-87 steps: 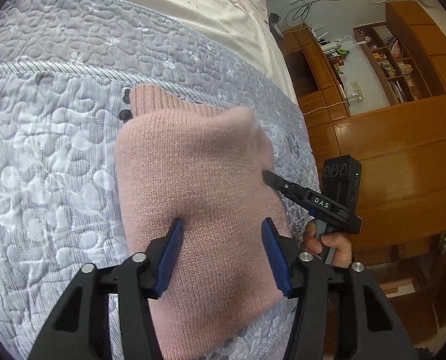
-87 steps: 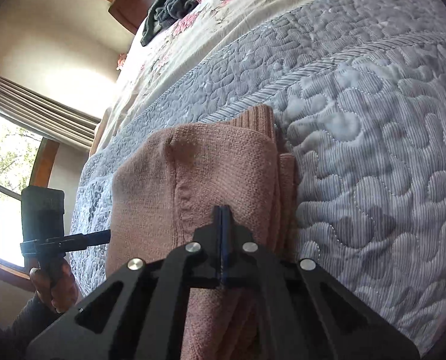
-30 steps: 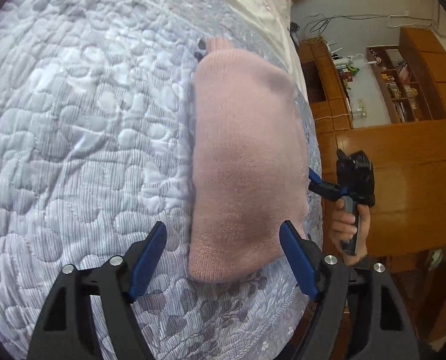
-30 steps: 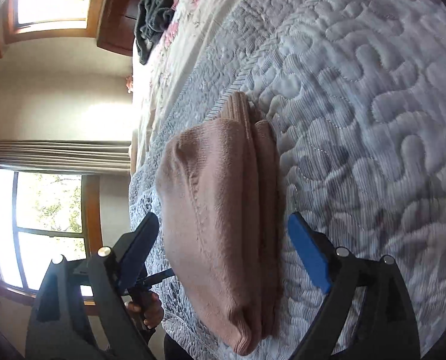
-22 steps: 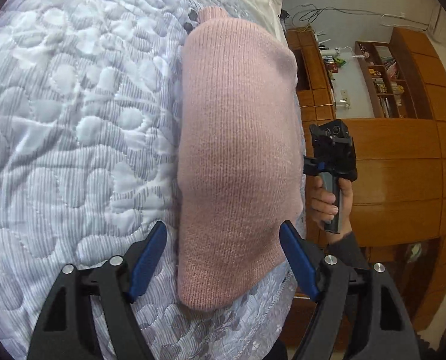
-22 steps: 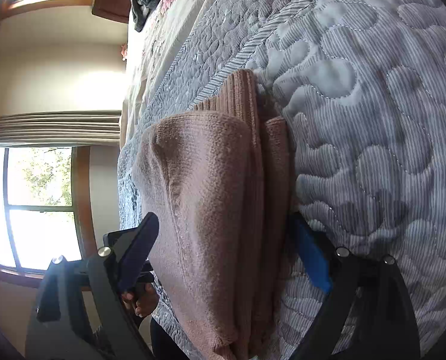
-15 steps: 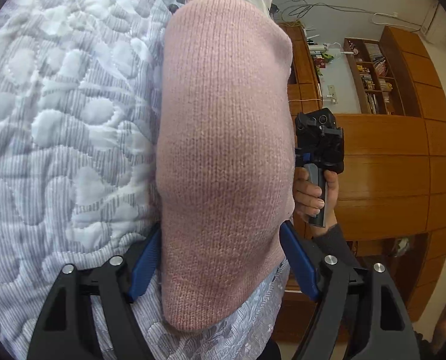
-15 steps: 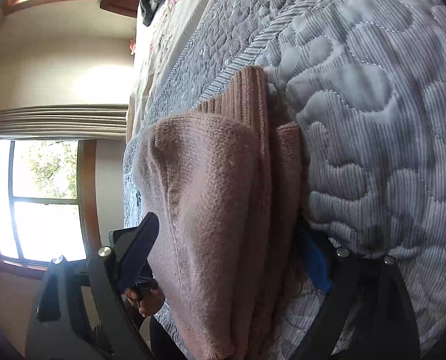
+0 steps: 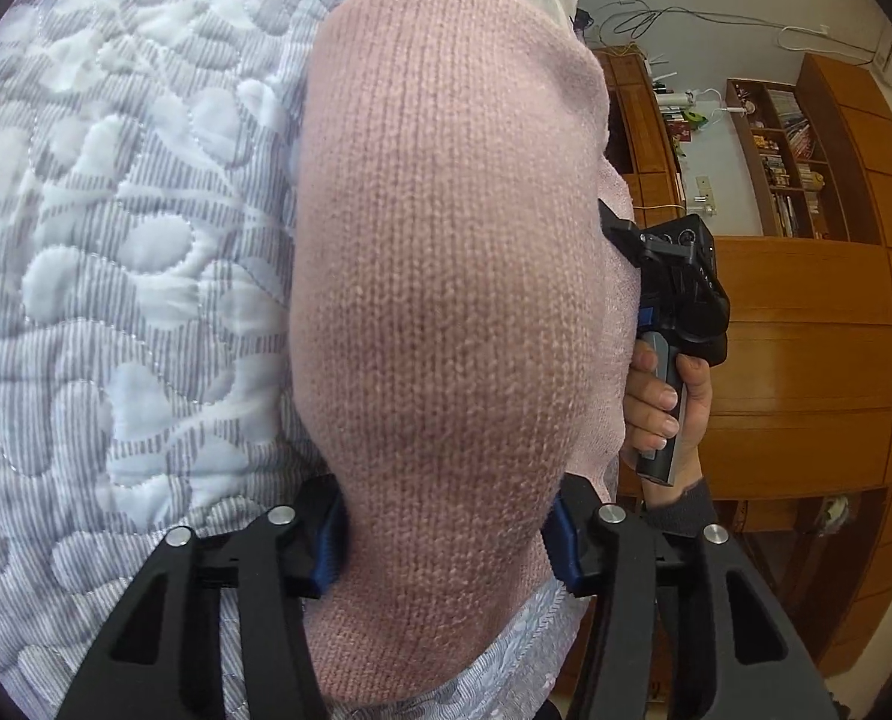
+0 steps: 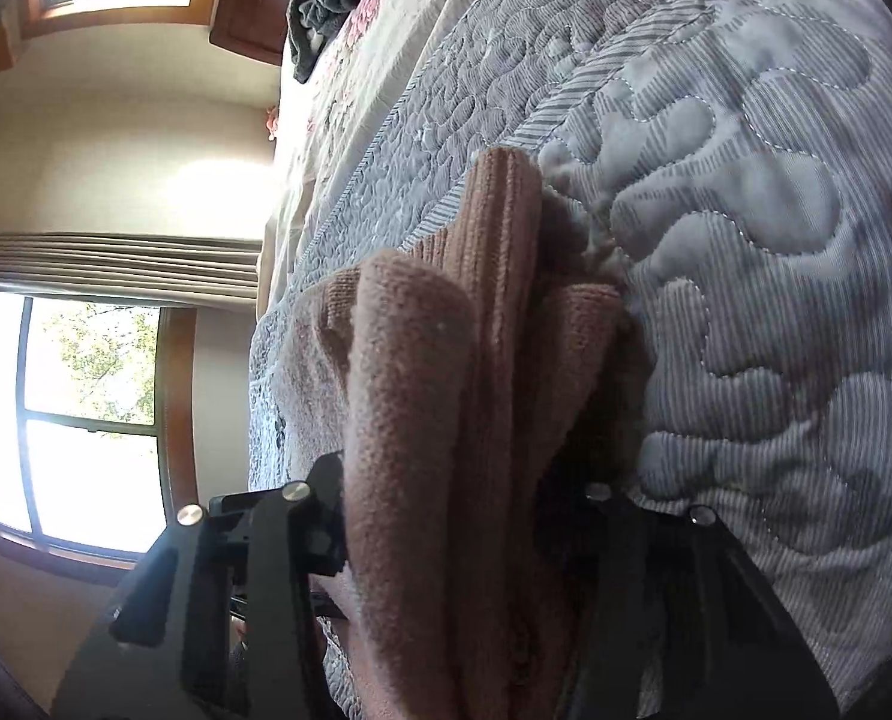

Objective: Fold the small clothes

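Nearest the lens, the left gripper point(image 9: 446, 534) has its blue-padded fingers point(image 9: 326, 540) clamped across one end of the folded pink sweater point(image 9: 446, 276), the knit bulging out between and beyond them. At the sweater's opposite side the right gripper point(image 10: 457, 534) pinches the stacked layers from their open edge, its jaws pressed into the bundle; the ribbed hem stands up just past them. The sweater lies on the grey quilted bedspread point(image 9: 116, 240), near the bed's edge on the side toward the wooden cabinets point(image 9: 805, 360).

The risk, as I judge it, is in the thickness of what each pair of jaws holds. The stack is soft and several layers deep, so an inner layer could slide out if the bundle is lifted or shifted, and the fold would sag open. Uneven pulling by the two grippers could twist the stack or drag the hem loose. The bedspread under the sweater may also be caught at the right side, where cloth and quilt touch; I cannot tell.
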Demonstrator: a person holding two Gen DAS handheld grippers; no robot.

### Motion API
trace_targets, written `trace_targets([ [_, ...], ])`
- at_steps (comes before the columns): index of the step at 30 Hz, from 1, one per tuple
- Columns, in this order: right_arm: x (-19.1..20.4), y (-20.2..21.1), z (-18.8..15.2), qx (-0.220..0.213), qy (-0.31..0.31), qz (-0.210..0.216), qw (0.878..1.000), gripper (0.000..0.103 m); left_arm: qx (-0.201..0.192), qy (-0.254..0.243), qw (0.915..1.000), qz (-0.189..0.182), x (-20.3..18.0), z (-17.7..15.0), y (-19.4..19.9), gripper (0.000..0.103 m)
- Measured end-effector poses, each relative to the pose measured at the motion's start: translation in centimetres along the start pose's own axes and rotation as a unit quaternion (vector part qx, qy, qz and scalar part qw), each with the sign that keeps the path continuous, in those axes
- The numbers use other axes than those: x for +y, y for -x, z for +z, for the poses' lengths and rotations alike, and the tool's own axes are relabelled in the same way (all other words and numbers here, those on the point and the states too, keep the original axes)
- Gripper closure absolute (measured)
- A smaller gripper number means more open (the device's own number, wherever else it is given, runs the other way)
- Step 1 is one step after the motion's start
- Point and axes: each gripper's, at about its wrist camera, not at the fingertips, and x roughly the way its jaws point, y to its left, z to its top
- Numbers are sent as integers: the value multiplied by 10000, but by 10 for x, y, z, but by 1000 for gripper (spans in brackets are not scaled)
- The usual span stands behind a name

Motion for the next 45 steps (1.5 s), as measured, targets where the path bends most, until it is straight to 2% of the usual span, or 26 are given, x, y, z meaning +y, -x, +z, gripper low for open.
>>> trace_targets([
  [7, 28, 5, -4, -174, 74, 26, 9998, 61, -161, -169, 9997, 61, -20, 0, 13, 59],
  [12, 59, 5, -10, -132, 257, -2, 9996, 61, -225, -267, 9994, 81, -31, -4, 34, 61],
  [18, 95, -7, -26, -49, 414, 151, 9990, 61, -361, -400, 9984, 171, -39, -20, 75, 61],
  [24, 135, -38, -54, 141, 544, 403, 9976, 61, -585, -416, 9970, 290, -36, -50, 128, 61],
  [30, 169, -82, -94, 469, 640, 522, 9955, 61, -799, -237, 9959, 353, -15, -90, 175, 61],
  [35, 178, -120, -130, 761, 585, 602, 9936, 61, -944, 33, 9949, 339, 10, -129, 197, 61],
  [40, 164, -156, -164, 1050, 365, 501, 9925, 61, -934, 338, 9946, 302, 50, -161, 206, 61],
  [45, 132, -172, -186, 1170, 96, 352, 9925, 60, -850, 643, 9942, 165, 93, -182, 193, 60],
])
